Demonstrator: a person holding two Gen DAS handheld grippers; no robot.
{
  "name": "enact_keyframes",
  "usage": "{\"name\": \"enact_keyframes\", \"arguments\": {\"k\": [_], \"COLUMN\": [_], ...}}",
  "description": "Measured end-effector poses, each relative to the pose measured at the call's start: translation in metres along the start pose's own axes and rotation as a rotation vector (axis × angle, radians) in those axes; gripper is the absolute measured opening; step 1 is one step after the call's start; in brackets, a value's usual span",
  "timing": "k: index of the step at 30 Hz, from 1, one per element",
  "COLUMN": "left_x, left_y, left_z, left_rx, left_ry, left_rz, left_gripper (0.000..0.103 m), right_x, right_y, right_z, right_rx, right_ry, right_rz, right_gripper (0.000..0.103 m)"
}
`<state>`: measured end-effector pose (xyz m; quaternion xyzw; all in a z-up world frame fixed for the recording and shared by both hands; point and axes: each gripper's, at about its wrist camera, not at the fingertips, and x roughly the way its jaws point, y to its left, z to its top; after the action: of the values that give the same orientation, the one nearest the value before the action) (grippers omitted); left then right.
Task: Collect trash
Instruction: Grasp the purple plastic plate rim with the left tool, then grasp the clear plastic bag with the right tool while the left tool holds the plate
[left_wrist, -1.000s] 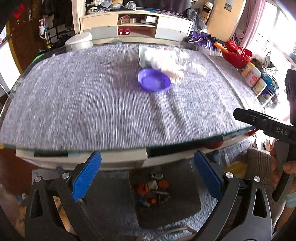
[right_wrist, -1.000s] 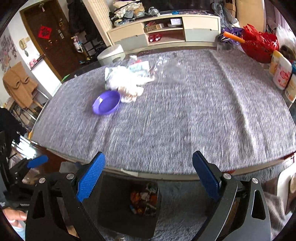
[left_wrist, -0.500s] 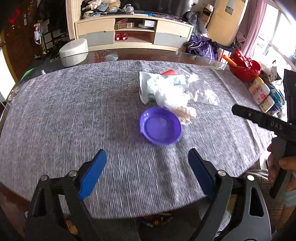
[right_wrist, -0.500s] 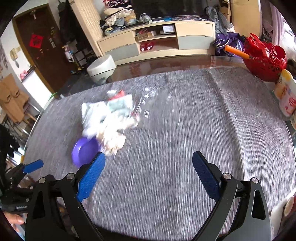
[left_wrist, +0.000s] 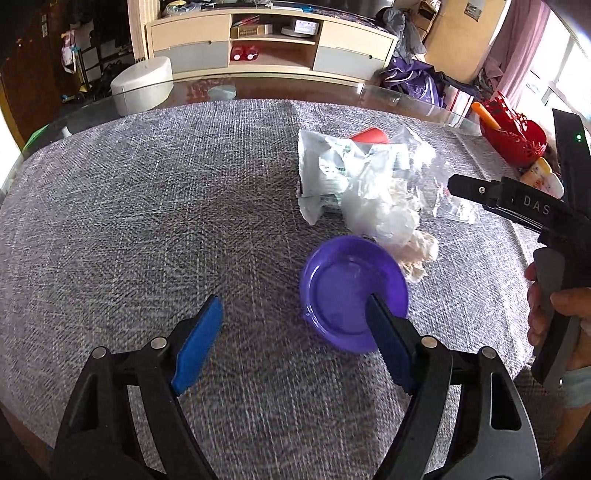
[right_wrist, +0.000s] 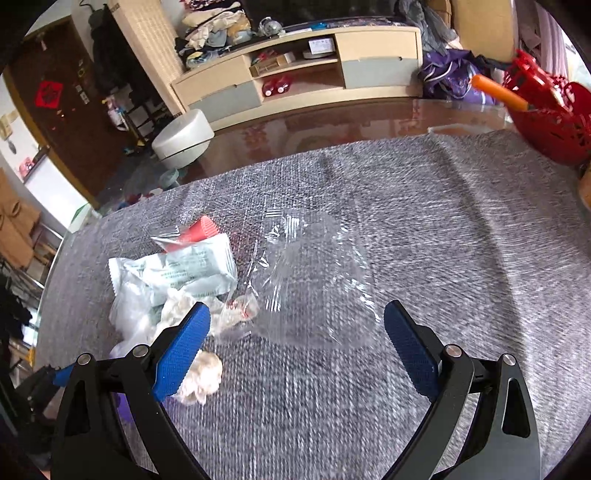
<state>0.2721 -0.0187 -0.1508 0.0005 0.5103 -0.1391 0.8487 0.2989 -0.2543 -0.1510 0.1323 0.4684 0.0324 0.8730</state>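
Left tool (left_wrist: 293, 334), jaws spread but just now narrowing, nothing between them, its right pad overlapping the purple bowl (left_wrist: 347, 284) in view. Right tool (right_wrist: 297, 345), jaws released, above the clear plastic wrap (right_wrist: 314, 280). Trash pile: white packet (right_wrist: 184, 273), crumpled tissue (left_wrist: 417, 251), red cup (right_wrist: 201, 229), on the grey-clothed tabletop (left_wrist: 147, 206), beside the bowl.

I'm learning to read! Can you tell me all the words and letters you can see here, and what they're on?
"DAS": white letters on the black body of the right gripper, in the left wrist view; the word runs on behind a part of the gripper.
Green print on the white wrapper: too blurred to read.
Red diamond sign on the dark door: too small to read.
Label on the bottle beside the red basket: too blurred to read.
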Motion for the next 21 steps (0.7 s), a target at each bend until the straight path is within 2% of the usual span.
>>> {"name": "enact_keyframes", "arguments": {"k": [6, 9, 12, 13, 15, 17, 19, 21], "left_x": [0.012, 0.015, 0.016, 0.017, 0.016, 0.016, 0.015, 0.014], "left_y": [-0.004, -0.009, -0.014, -0.015, -0.018, -0.022, -0.025, -0.026], "left_z": [0.003, 0.004, 0.004, 0.004, 0.003, 0.002, 0.001, -0.001], "left_rx": [0.008, 0.029, 0.039, 0.044, 0.053, 0.062, 0.072, 0.073], "left_ry": [0.017, 0.013, 0.007, 0.006, 0.002, 0.003, 0.003, 0.003], "left_rz": [-0.012, 0.008, 0.026, 0.034, 0.034, 0.026, 0.027, 0.027], "left_gripper": [0.062, 0.061, 0.059, 0.056, 0.036, 0.024, 0.022, 0.015], "right_x": [0.013, 0.017, 0.015, 0.014, 0.013, 0.01, 0.007, 0.003], "right_y": [0.001, 0.002, 0.003, 0.0, -0.003, -0.003, -0.004, -0.005], "right_z": [-0.001, -0.004, -0.006, -0.005, -0.006, -0.006, -0.007, -0.009], "right_rx": [-0.016, -0.037, -0.052, -0.042, -0.04, -0.046, -0.046, -0.046], "right_ry": [0.011, 0.009, -0.014, -0.019, -0.015, -0.018, -0.02, -0.02], "right_rz": [-0.006, -0.013, -0.026, -0.021, -0.008, -0.01, -0.008, 0.005], "right_gripper": [0.095, 0.095, 0.084, 0.078, 0.077, 0.069, 0.055, 0.051]}}
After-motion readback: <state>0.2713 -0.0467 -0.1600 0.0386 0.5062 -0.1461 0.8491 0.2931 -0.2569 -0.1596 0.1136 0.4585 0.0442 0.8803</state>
